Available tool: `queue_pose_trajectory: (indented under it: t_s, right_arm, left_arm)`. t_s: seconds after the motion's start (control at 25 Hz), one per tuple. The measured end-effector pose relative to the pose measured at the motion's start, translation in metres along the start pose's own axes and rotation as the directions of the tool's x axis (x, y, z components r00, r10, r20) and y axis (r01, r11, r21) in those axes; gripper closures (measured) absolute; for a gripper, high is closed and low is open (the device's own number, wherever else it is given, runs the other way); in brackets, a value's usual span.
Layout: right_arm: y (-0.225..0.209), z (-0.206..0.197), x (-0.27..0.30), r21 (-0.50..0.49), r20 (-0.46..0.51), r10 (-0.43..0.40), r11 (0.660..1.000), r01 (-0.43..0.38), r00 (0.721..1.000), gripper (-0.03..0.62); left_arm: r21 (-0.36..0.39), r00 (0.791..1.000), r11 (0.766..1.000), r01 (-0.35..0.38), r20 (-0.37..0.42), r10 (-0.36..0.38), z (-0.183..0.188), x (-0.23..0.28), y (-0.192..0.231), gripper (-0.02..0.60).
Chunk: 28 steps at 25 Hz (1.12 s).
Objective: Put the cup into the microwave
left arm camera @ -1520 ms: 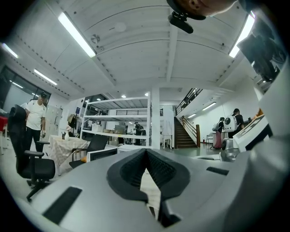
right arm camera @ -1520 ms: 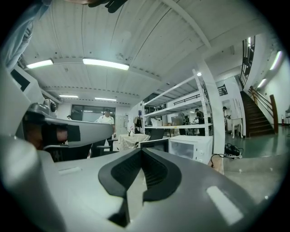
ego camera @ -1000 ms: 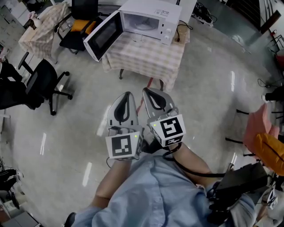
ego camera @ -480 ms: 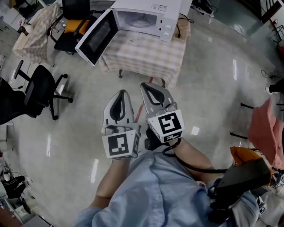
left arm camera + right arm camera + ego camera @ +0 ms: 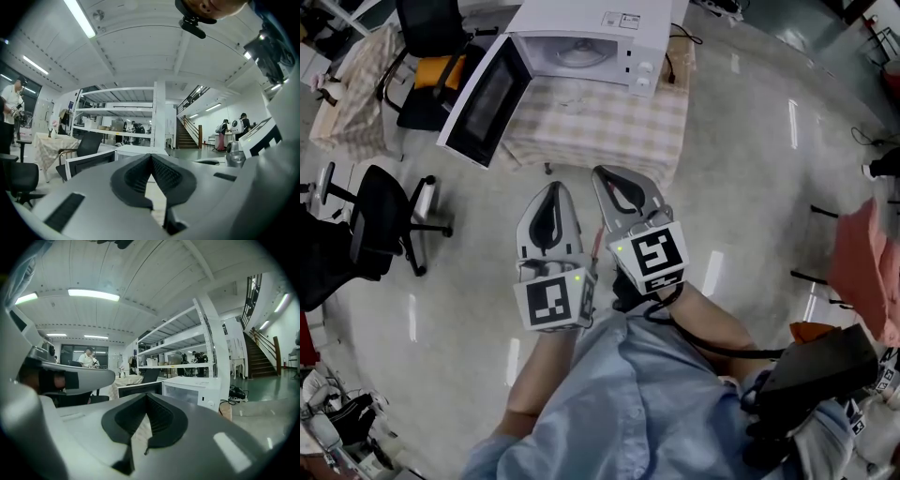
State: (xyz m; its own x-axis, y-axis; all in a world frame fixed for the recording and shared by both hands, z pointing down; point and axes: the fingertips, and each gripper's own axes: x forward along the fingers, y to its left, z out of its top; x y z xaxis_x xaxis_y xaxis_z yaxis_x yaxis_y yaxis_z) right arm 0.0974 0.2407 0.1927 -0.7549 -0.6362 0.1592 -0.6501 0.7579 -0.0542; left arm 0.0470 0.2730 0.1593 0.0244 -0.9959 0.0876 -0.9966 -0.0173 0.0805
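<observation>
A white microwave (image 5: 591, 42) stands on a table with a checked cloth (image 5: 600, 117), its door (image 5: 478, 98) swung wide open to the left. I see no cup in any view. My left gripper (image 5: 551, 187) and right gripper (image 5: 609, 173) are held side by side over the floor, short of the table, pointing at it. Both are shut with nothing between the pads. In the left gripper view the left gripper (image 5: 151, 157) covers most of the microwave. Past the right gripper (image 5: 146, 397) in its own view, the microwave (image 5: 192, 387) and its door (image 5: 138, 389) show ahead.
A black office chair (image 5: 380, 225) stands on the floor at the left. Another chair with something orange on it (image 5: 431, 66) and a second cloth-covered table (image 5: 352, 80) lie beyond it. A pink cloth (image 5: 862, 272) hangs at the right. People stand far off by the shelves.
The table and microwave have come closer and shifted down and left in the head view. Both grippers have moved forward together toward the table, still shut.
</observation>
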Motion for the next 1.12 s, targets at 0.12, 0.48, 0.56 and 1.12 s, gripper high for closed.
queue_pose_trajectory:
  t_s: [0.12,0.48,0.56,1.12]
  right_arm:
    - [-0.018,-0.001,0.016,0.003,-0.011,-0.014,1.000,0.014,1.000,0.592]
    - [-0.066,-0.010,0.056,0.013,-0.050,-0.045,0.999,0.045,0.998,0.592]
    - [-0.074,-0.012,0.065,0.018,-0.055,-0.045,0.999,0.046,0.997,0.592]
    - [-0.081,-0.009,0.115,0.013,-0.048,-0.049,0.999,0.050,0.998,0.592]
  left_arm:
    - [-0.022,1.000,1.000,0.017,-0.002,-0.017,0.000,0.027,0.001,0.575]
    - [-0.051,0.998,0.998,0.047,-0.032,-0.049,-0.014,0.093,0.004,0.575]
    - [-0.051,0.998,0.998,0.041,-0.040,-0.043,-0.017,0.104,0.006,0.575]
    - [-0.035,1.000,0.999,0.015,-0.025,-0.016,-0.008,0.131,0.046,0.575]
